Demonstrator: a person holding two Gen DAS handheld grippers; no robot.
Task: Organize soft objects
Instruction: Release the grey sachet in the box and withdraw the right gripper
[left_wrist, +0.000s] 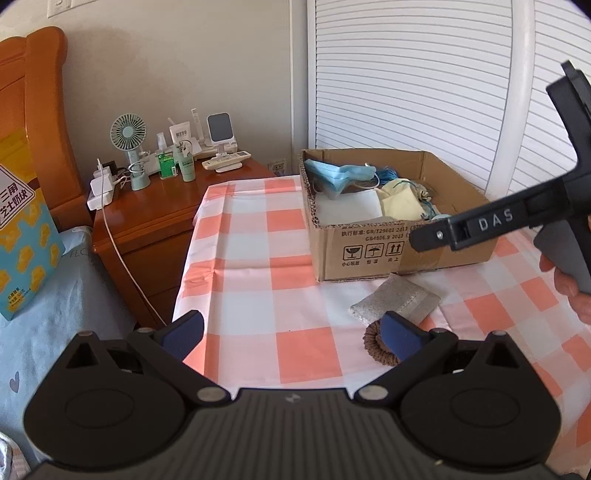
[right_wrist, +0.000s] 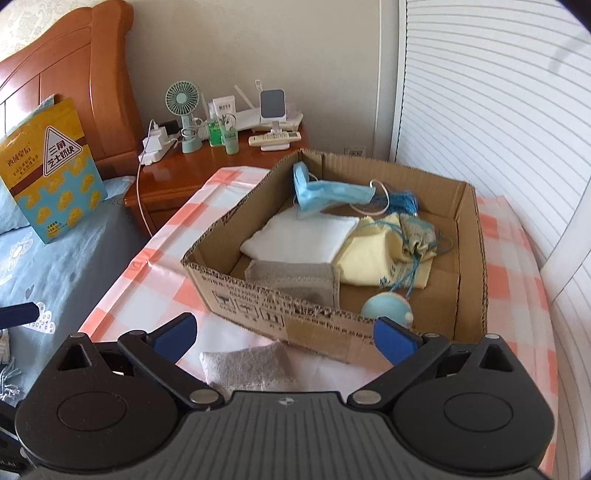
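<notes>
- Left gripper (left_wrist: 291, 334): jaws spread wide with nothing between them, low over the checked cloth (left_wrist: 258, 266).
- Hair tie (left_wrist: 380, 343): brown braided ring on the cloth, partly hidden behind the left gripper's right finger (left_wrist: 400, 338).
- Grey pad (left_wrist: 395, 301): flat on the cloth, between the hair tie and the front wall of the box (left_wrist: 369, 254).
- Right gripper (right_wrist: 284, 332): jaws spread wide and empty, above the grey pad and the near wall of the box; the left wrist view shows it from the side, held by a hand (left_wrist: 576, 291).
- Box contents: blue mask (right_wrist: 325, 194), white cloth (right_wrist: 303, 236), yellow cloth (right_wrist: 373, 258), grey cloth (right_wrist: 295, 278), drawstring pouch (right_wrist: 417, 236), blue tassel (right_wrist: 402, 201), pale blue round item (right_wrist: 384, 304).
- Nightstand (left_wrist: 147, 229): beside the table, bearing a small fan (left_wrist: 127, 133), bottles and a remote (left_wrist: 227, 160).
</notes>
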